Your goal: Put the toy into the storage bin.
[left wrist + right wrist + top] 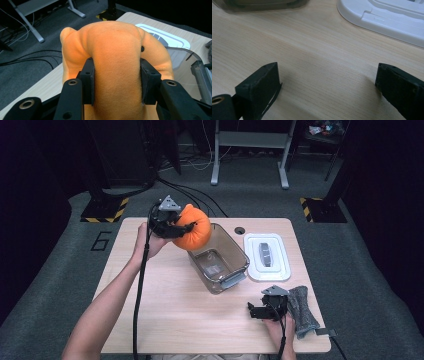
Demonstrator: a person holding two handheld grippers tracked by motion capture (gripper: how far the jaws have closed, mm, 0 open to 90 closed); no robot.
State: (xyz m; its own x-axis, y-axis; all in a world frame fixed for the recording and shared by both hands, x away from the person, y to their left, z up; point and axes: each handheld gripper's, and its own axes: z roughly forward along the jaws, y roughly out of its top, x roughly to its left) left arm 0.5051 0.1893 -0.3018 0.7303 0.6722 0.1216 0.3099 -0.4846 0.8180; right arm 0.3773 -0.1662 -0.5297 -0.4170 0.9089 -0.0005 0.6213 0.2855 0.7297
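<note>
An orange plush toy (194,229) hangs above the far left corner of a clear plastic container (220,265), with my left gripper (176,226) shut on it. In the left gripper view the toy (117,57) bulges between the two black pads (87,82), squeezed at its middle. The container is uncovered and its white lid (266,256) lies flat to its right. My right gripper (264,311) rests low near the table's front right, open, with bare wood between its jaws (327,85).
A grey cloth (301,306) lies at the front right edge beside my right hand. The wooden table (165,310) has bare room at the front left. Cables and a desk frame (250,145) stand on the floor beyond the table.
</note>
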